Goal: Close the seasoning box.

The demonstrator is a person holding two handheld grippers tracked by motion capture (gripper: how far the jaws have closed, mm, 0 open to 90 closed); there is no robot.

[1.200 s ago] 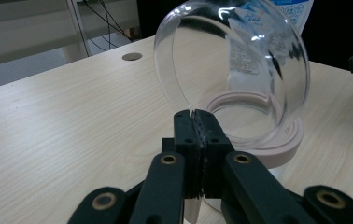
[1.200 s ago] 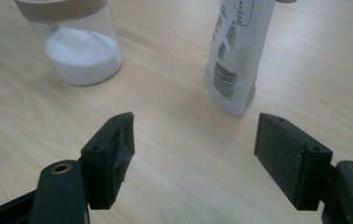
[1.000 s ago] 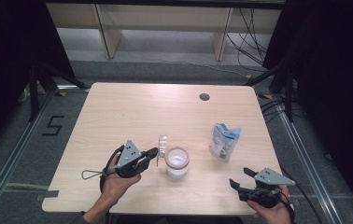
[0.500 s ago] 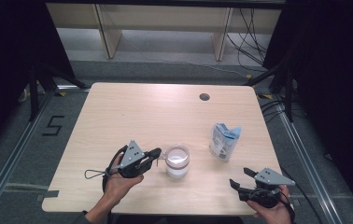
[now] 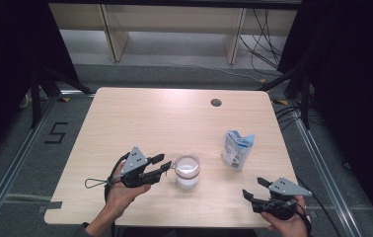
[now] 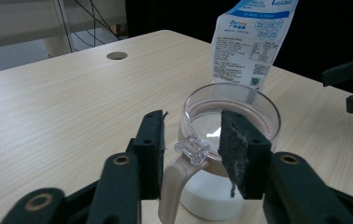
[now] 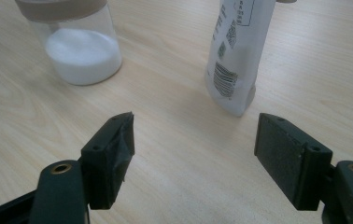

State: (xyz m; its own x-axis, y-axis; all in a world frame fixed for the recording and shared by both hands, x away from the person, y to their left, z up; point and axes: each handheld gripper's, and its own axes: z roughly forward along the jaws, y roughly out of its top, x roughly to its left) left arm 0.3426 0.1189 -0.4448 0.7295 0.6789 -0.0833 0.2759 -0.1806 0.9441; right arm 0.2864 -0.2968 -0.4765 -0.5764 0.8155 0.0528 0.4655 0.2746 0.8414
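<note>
**Left gripper straddles the jar's handle, right gripper waits apart**

On the light wooden table (image 5: 140, 118) stands a clear jar (image 5: 187, 170) with a tan rim band and a layer of white powder in its bottom, a little toward the person's edge from the middle. The left gripper (image 5: 161, 166) reaches in from the jar's left. Its fingers (image 6: 150, 154) are spread, one on each side of the jar's tan handle (image 6: 179, 179) and the clear clasp (image 6: 192, 150) on top of it; no pad is seen touching it.

Just to the right of the jar stands a white and blue pouch (image 5: 237, 149), upright, apart from the jar.

The right gripper (image 5: 253, 188) is held near the table's front right corner, well clear of both things. Its fingers (image 7: 114, 151) are spread wide with nothing between them, pointing toward the bare wood between jar and pouch.

A dark round hole (image 5: 216, 102) lies near the table's far edge.
</note>
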